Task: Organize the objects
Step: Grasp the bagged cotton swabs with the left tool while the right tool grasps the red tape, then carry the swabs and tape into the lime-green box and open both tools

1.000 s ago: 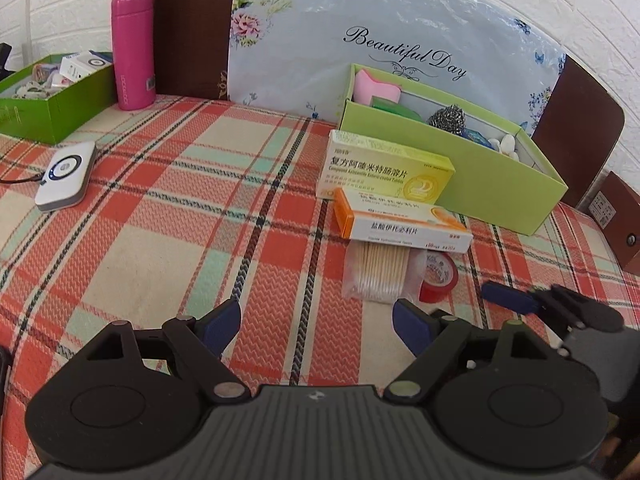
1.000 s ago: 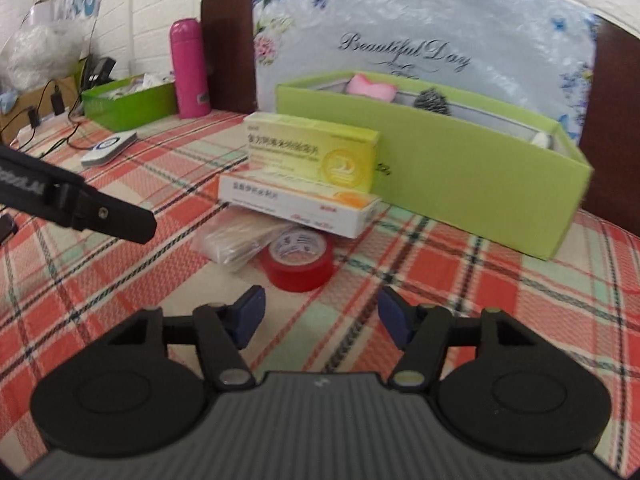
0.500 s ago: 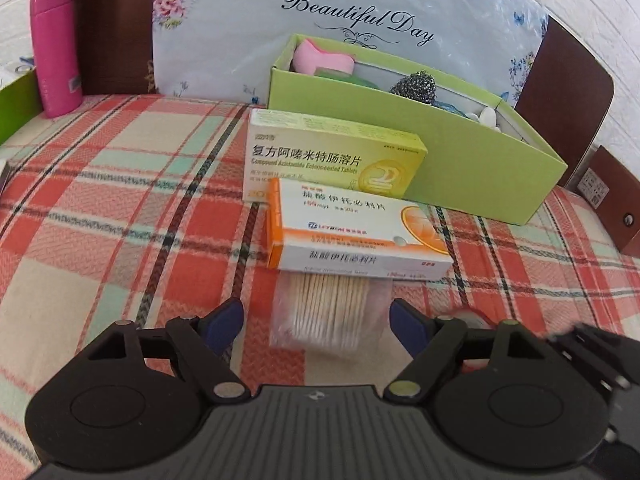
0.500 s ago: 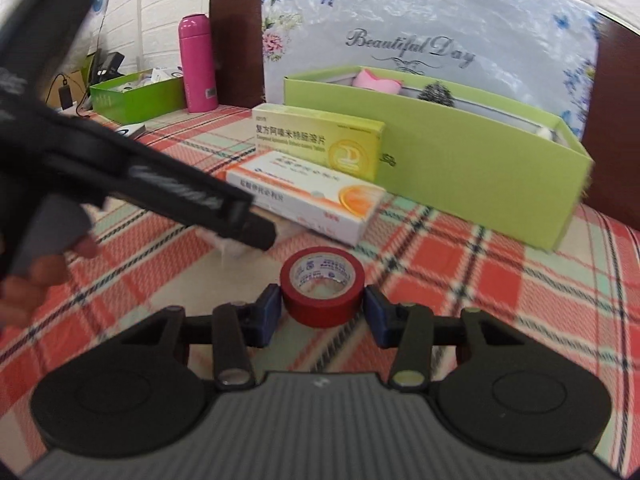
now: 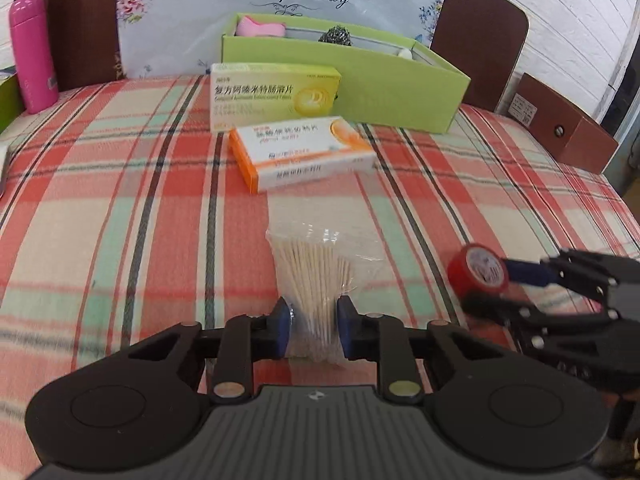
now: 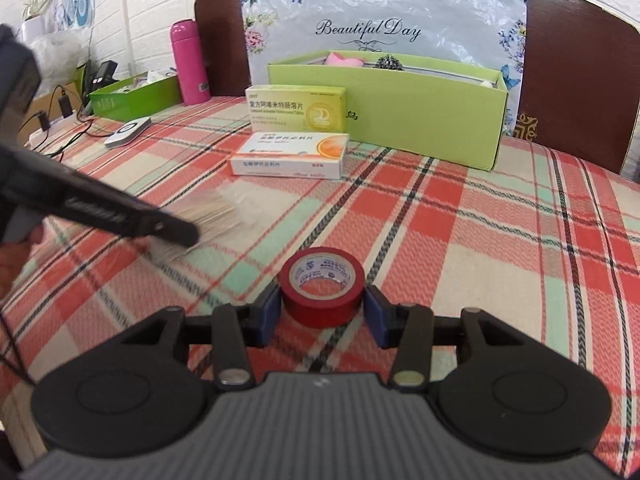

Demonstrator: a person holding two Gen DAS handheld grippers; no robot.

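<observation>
the left hand-held gripper (image 5: 311,330) is closing its jaws on a clear bag of cotton swabs (image 5: 316,280), and the blue pads are already pressing against the near end of the bag, which is lying on the plaid-covered counter (image 5: 120,208) toward its near edge. the right hand-held gripper (image 6: 322,312) is gripping a roll of red tape (image 6: 322,286), with one pad touching each side of the roll; the roll is sitting flat, hole upward, near the counter's near edge and to the right of the swab bag. in the left wrist view the same roll is appearing at the right, held at the tips of the other gripper.

farther back, toward the middle of the counter, an orange-and-white medicine box (image 5: 300,152) is lying flat, and just behind it a yellow medicine box (image 5: 274,96) is standing on its long edge. behind both, along the far edge, a light green open box (image 6: 400,108) is holding a pink item and a metal scourer. a pink bottle (image 6: 190,62) is standing at the far left corner, beside a darker green tray (image 6: 132,98).
</observation>
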